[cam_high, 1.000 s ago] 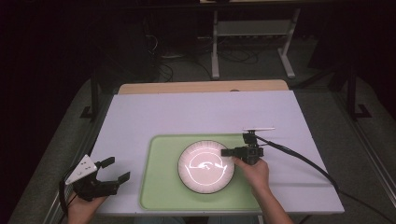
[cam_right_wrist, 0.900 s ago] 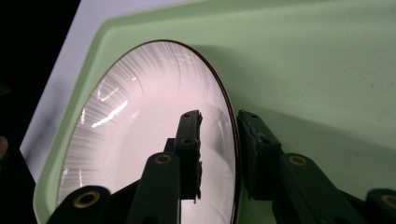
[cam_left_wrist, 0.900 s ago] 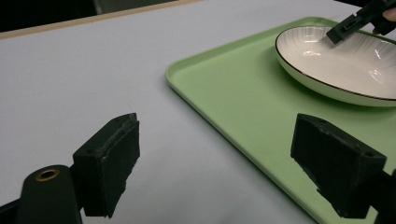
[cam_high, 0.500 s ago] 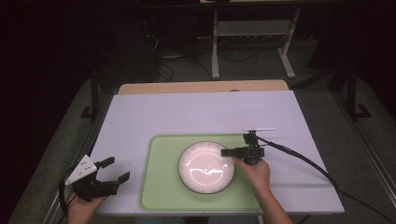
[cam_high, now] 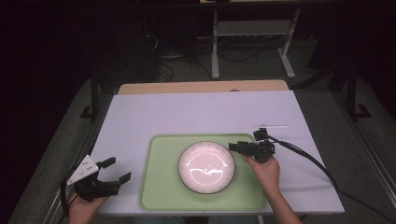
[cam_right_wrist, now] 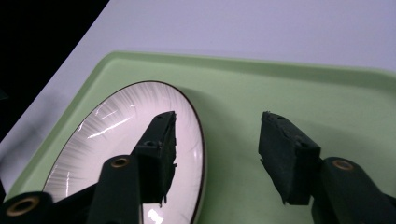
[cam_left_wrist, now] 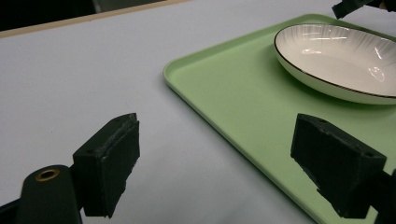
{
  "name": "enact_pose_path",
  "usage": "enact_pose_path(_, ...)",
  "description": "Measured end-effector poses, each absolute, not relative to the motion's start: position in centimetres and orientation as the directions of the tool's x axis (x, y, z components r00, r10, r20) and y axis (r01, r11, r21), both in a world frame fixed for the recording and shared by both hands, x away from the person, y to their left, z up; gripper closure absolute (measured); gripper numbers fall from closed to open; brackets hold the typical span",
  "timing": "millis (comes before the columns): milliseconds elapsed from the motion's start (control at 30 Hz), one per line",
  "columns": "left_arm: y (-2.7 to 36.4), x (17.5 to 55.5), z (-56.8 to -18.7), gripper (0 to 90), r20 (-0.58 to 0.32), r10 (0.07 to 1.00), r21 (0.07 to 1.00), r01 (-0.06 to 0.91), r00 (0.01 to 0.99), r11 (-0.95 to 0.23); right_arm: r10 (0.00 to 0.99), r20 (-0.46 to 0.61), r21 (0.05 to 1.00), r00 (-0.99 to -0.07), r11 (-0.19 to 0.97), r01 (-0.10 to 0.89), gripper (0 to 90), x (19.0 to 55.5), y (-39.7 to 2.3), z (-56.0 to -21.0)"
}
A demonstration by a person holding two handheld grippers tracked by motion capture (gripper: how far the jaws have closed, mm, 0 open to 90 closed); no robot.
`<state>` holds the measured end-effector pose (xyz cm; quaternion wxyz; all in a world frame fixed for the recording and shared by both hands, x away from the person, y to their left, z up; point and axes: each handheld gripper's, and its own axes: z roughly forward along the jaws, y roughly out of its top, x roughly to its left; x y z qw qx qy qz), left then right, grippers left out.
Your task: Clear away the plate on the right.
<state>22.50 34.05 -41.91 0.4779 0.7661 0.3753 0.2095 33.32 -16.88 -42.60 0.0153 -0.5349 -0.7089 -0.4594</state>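
- The tray (cam_high: 159, 186) lies on the table (cam_high: 187, 116), toward its near edge and about midway between the left and right edges.
- The plate (cam_high: 206, 167) sits in the tray, right of the tray's centre.
- The right gripper (cam_high: 237, 148) hangs over the plate's right rim, one jaw above the plate and the other above the tray beside it.
- The left gripper (cam_high: 119, 170) is at the table's near left corner, left of the tray and apart from it.
- A thin strip (cam_high: 271, 125) lies on the table behind the right gripper, toward the right edge.
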Motion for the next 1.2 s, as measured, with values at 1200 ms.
enact_pose_path(1200,33.4,22.7,-42.3,15.4,-0.045,0.768,0.875,0.397,0.639,-0.279,0.773,0.144,0.882,-0.618,0.184,0.435,20.6,31.3,-20.8,-38.8)
